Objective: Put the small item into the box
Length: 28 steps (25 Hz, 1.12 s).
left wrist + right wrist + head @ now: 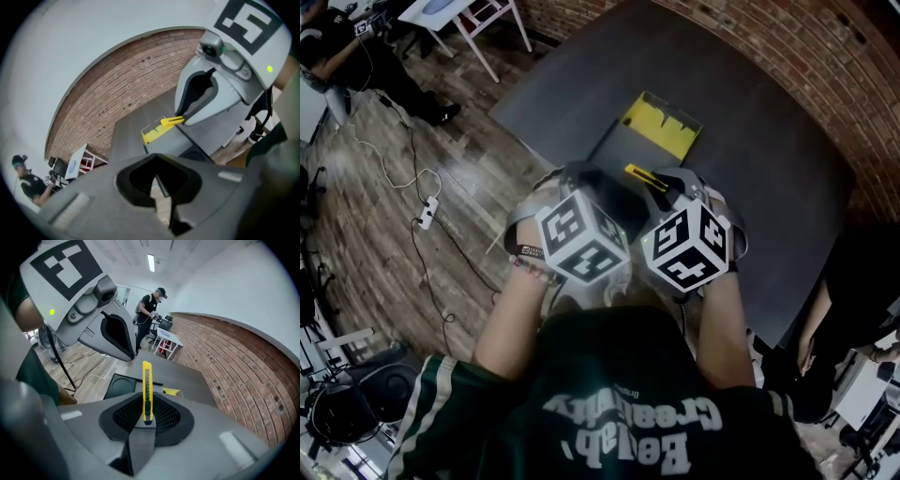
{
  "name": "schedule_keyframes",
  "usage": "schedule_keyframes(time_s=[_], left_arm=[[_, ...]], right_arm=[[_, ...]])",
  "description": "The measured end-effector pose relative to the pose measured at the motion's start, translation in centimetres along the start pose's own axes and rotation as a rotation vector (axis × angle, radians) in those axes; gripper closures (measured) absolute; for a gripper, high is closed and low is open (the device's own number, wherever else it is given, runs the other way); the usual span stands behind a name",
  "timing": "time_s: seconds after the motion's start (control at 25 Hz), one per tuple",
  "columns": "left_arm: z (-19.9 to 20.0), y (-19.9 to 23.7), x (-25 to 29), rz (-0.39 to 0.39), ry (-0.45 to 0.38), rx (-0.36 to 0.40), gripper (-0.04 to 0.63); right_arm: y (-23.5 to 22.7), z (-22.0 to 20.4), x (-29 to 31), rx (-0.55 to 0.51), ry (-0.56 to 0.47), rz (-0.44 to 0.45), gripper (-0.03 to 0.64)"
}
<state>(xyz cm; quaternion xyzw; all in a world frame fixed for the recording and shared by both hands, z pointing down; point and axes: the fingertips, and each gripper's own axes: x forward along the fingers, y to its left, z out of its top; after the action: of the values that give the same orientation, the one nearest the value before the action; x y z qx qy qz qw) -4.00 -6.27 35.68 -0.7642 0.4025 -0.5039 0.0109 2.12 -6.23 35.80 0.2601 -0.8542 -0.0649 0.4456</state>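
Observation:
A slim yellow utility knife [146, 392] stands upright between the jaws of my right gripper [146, 414], which is shut on its lower end. From the head view the knife [639, 173] pokes out ahead of the right gripper [667, 187], just short of the box. The box [661, 127] is dark with a yellow inside and lies open on the grey table; its dark flat half [121, 386] shows in the right gripper view. My left gripper [160, 188] is held beside the right one, jaws together with nothing in them.
The dark table [750, 150] runs along a brick wall [825, 56]. Wooden floor with cables [422, 211] lies to the left. A white table [464, 19] and a person [149, 310] stand farther off. Another person's hand [806, 347] is at the table's right edge.

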Motion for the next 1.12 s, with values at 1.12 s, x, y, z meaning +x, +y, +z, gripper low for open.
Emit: schedule_keyframes(time_s=[1.12], left_arm=[[5.3,1.0,3.6,0.020,0.013,-0.006,0.592]], right_arm=[[-5.8,-2.0,0.7,-0.039,-0.025,0.012,0.546]])
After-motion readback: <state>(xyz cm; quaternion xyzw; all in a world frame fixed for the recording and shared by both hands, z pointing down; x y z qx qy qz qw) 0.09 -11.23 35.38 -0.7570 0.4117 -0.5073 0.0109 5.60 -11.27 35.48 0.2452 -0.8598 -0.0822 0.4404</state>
